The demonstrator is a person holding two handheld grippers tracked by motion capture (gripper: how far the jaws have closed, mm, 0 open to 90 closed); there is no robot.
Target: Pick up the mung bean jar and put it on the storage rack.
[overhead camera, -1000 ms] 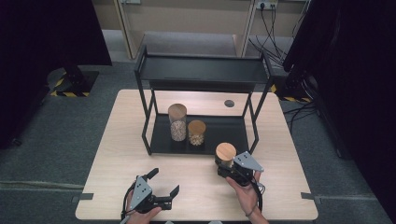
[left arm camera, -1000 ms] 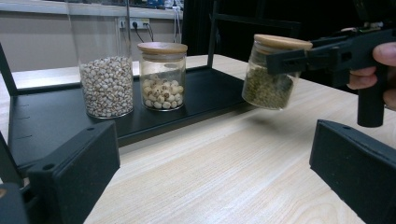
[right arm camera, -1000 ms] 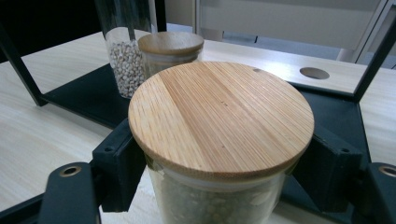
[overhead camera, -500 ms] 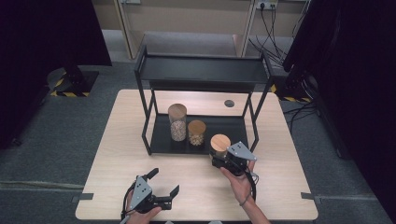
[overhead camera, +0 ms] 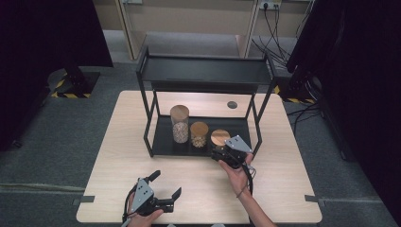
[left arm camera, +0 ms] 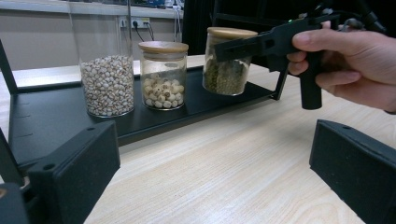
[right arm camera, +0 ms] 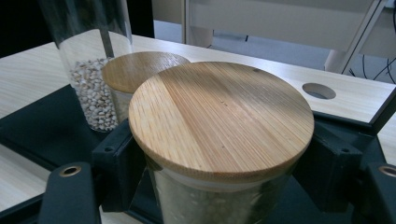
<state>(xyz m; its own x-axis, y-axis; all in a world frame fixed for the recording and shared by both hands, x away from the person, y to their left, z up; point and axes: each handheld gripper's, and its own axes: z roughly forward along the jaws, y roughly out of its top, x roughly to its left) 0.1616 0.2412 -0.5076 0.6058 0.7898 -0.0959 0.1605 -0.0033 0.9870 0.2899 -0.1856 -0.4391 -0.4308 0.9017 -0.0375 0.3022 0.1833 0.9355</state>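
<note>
The left gripper [overhead camera: 166, 197] rests with jaws wide apart and empty at the wooden table's [overhead camera: 283, 189] near edge. Farther on, the right gripper [overhead camera: 222, 153] clamps a bamboo-lidded jar of green beans [left arm camera: 227, 63] over the black rack's [overhead camera: 156, 120] lower shelf, just beside two filled jars [overhead camera: 189, 125]. Grey carpet [overhead camera: 71, 132] surrounds the table. No legible writing.

The high view looks down and forward over the whole table [overhead camera: 283, 189]; the left gripper view sits low at the near edge, facing the far rack [left arm camera: 60, 116]; the right gripper view presses close above the green-bean jar [right arm camera: 219, 126]; all share the three jars.
</note>
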